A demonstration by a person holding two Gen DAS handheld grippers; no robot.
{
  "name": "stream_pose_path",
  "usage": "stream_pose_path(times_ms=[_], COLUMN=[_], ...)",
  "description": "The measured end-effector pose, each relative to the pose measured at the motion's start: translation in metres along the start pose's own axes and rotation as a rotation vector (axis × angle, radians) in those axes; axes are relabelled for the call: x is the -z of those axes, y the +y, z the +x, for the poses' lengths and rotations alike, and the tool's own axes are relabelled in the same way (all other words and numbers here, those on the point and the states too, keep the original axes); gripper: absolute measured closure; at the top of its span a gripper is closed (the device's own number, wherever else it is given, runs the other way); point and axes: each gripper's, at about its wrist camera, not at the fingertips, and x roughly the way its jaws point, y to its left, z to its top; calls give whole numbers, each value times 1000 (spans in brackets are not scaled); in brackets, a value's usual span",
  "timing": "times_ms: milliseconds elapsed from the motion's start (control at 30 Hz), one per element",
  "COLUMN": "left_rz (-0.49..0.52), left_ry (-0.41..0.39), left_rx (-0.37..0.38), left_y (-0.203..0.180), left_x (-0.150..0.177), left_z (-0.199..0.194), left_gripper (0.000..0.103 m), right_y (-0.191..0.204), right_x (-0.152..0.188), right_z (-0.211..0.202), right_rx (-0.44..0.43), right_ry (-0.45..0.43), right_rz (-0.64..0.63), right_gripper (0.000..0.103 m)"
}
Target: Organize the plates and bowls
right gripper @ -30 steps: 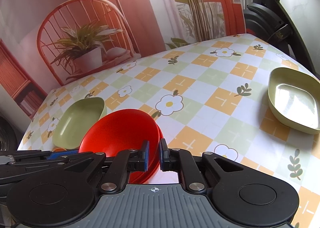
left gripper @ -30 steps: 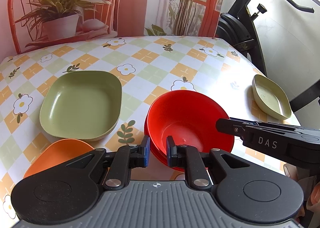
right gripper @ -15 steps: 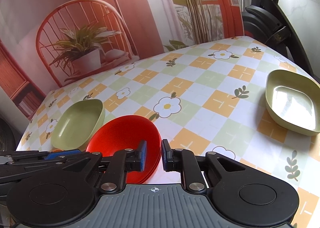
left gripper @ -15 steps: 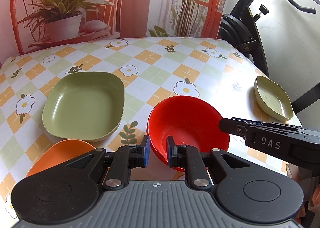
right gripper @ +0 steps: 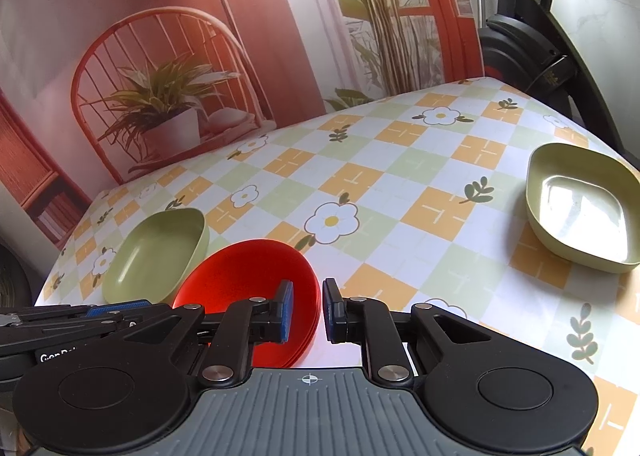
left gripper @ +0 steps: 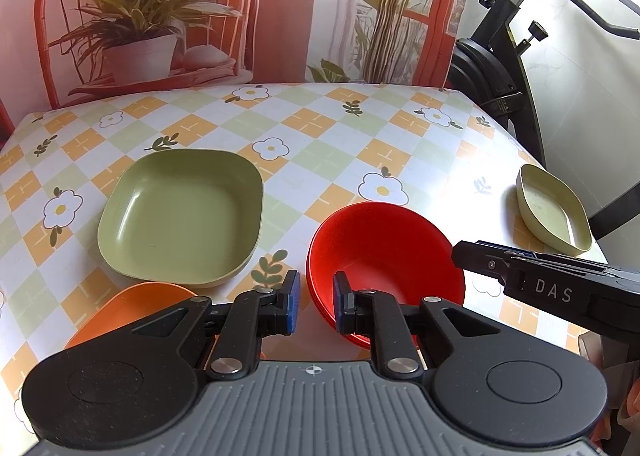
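Note:
A stack of red bowls [left gripper: 384,256] [right gripper: 248,280] stands near the table's front edge. My left gripper [left gripper: 316,306] is open a little, its fingers either side of the stack's left rim and not gripping it. My right gripper [right gripper: 308,310] is also narrowly open, just behind the stack's right rim. A large green square plate [left gripper: 184,216] [right gripper: 156,252] lies left of the red bowls. An orange bowl [left gripper: 136,308] sits in front of that plate, partly hidden by my left gripper. A smaller green dish [left gripper: 552,212] [right gripper: 580,212] rests by the right edge.
The table [left gripper: 320,136] has a checked cloth with flowers, and its middle and back are bare. An exercise bike [left gripper: 500,68] stands past the right edge. A printed backdrop of a chair and plants hangs behind.
The right gripper's jaws have parted from nearly shut to a narrow gap. Both grippers have drawn back and up from the red bowls, which have stayed in place.

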Motion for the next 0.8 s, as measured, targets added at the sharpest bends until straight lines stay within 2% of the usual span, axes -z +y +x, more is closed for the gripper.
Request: stream_pose_path(times_ms=[300, 500, 567, 600, 800], left_rz=[-16, 46, 62, 68, 129], left_ry=[-7, -63, -86, -96, -143], left_rx=[2, 40, 69, 81, 174], left_y=[1, -20, -32, -38, -85], left_x=[-3, -21, -28, -31, -48], left_z=[-2, -10, -12, -12, 7], left_gripper=[85, 83, 70, 66, 65], right_y=[-9, -27, -38, -44, -96], right_x=[-5, -18, -22, -25, -34], right_z=[-5, -19, -26, -28, -44], right_rx=[6, 48, 77, 93, 193], right_ry=[-34, -112, -144, -157, -230], right_rz=[22, 31, 28, 29, 68], right_gripper=[87, 87, 87, 87, 87])
